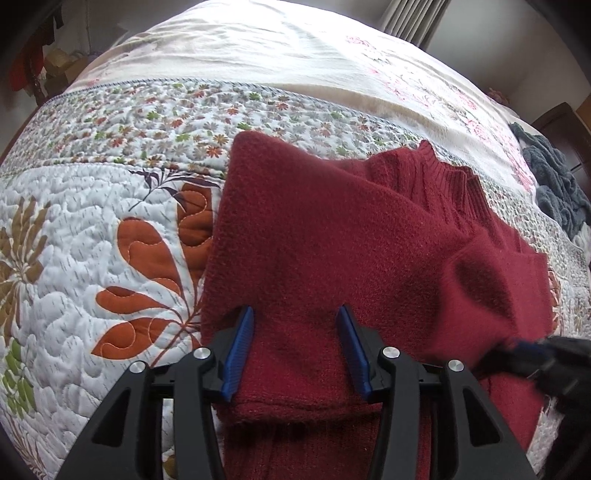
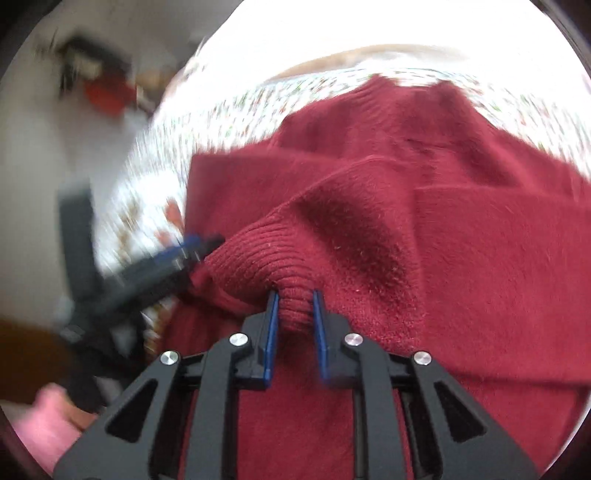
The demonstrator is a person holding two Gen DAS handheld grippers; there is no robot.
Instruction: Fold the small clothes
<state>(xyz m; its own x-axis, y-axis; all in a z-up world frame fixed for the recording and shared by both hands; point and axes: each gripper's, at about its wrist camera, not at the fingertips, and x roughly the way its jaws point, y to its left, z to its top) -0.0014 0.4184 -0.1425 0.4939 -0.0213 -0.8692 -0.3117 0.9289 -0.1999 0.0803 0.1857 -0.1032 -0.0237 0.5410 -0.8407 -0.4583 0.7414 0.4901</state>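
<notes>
The right gripper [image 2: 294,309] pinched the ribbed cuff [image 2: 258,254] of the sweater [image 1: 332,229], sleeve running forward; the left gripper [image 1: 295,325] stood wide over the body.

A quilt [image 1: 110,206] with orange leaves and a band of small flowers covers the bed across the left and middle of the left wrist view. Beyond it, toward the top, lies a cream blanket [image 1: 258,48] with pink flowers, brightly lit. A grey-blue knit heap [image 1: 554,184] sits at the right edge. A pleated curtain [image 1: 413,18] hangs at the upper right beside a pale wall [image 1: 498,44]. Dark wooden furniture [image 1: 561,129] stands at the far right. At the upper left, cardboard boxes [image 1: 62,68] and something red [image 1: 22,70] stand in shadow.
</notes>
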